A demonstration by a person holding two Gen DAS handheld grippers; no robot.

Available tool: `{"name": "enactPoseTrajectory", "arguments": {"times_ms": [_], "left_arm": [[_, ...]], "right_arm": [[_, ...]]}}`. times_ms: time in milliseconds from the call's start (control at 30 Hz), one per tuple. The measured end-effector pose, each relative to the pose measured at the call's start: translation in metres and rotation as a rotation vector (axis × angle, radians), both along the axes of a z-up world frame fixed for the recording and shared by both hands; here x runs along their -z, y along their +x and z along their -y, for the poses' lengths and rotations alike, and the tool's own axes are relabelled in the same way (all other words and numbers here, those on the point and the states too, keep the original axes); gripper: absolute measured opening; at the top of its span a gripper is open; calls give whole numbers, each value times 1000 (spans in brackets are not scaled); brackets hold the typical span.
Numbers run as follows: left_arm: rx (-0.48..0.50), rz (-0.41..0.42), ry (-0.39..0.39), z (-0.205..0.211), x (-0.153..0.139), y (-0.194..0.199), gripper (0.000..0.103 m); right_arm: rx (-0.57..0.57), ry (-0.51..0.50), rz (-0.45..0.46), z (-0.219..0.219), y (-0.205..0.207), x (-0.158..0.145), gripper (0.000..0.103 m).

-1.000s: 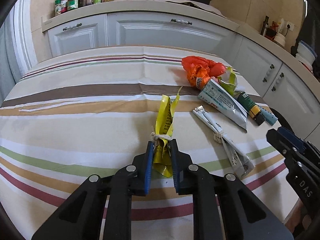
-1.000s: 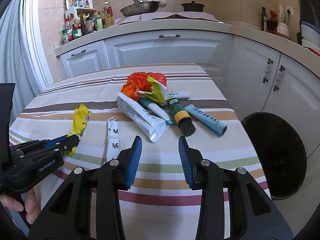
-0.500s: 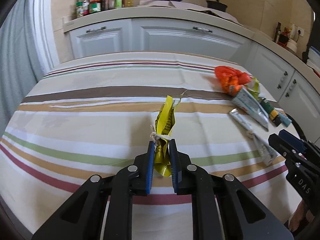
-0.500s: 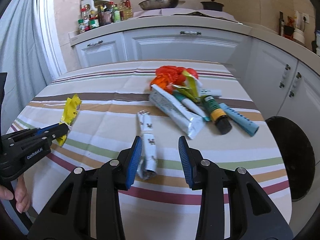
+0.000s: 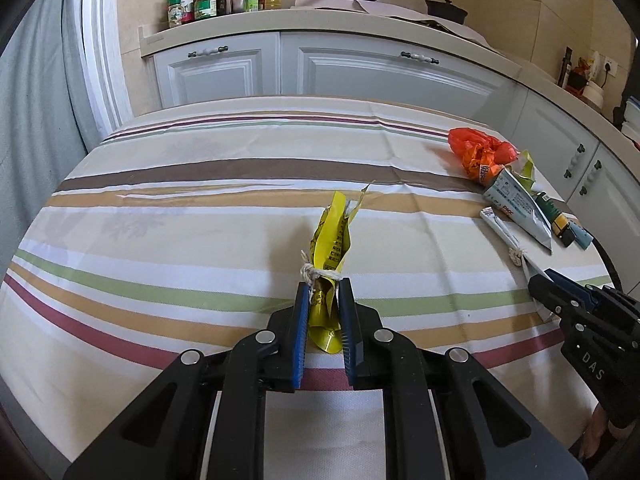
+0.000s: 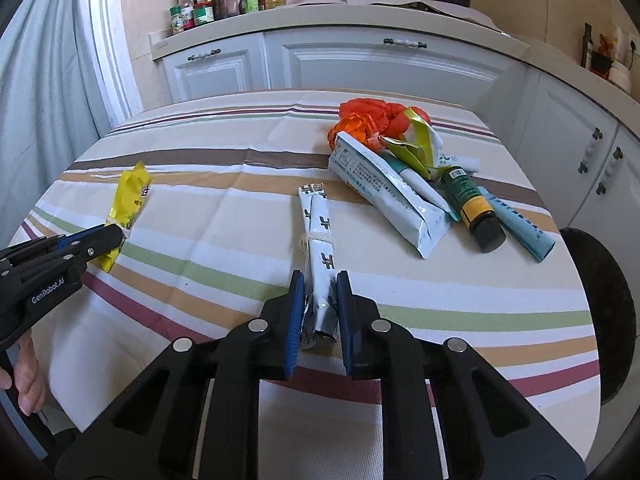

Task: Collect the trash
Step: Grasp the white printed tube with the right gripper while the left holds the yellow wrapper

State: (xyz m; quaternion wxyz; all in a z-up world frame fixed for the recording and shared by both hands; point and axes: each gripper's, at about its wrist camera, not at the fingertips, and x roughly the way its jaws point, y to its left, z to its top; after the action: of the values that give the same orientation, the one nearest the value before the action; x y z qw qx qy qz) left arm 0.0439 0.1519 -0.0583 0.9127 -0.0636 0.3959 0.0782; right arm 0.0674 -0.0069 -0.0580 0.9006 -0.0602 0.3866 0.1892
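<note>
My left gripper is shut on a yellow wrapper tied with string, near the table's front edge; the wrapper also shows in the right wrist view. My right gripper is closed around the near end of a white rolled packet tied with string, which lies on the striped tablecloth. Behind it lies a pile: an orange bag, a white pouch, a green bottle and a blue tube.
A black bin stands beside the table's right edge. White kitchen cabinets and a counter with bottles and a pan run behind the table. A curtain hangs at the left.
My right gripper moved forward over the white rolled packet and closed around its near end. My left gripper stayed shut on the yellow wrapper and drew back toward the front edge.
</note>
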Motion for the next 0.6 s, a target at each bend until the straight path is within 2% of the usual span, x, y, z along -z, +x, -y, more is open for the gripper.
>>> {"name": "enactPoseTrajectory", "arguments": {"times_ms": [33, 333, 600], "left_arm": [[3, 0, -1, 1, 0, 0, 16], [60, 33, -13, 25, -14, -3, 16], [160, 85, -26, 68, -34, 5, 16]], "right_arm": [[-2, 1, 4, 0, -1, -1, 12], [14, 20, 64, 12, -10, -19, 12], [106, 38, 142, 54, -18, -46, 12]]}}
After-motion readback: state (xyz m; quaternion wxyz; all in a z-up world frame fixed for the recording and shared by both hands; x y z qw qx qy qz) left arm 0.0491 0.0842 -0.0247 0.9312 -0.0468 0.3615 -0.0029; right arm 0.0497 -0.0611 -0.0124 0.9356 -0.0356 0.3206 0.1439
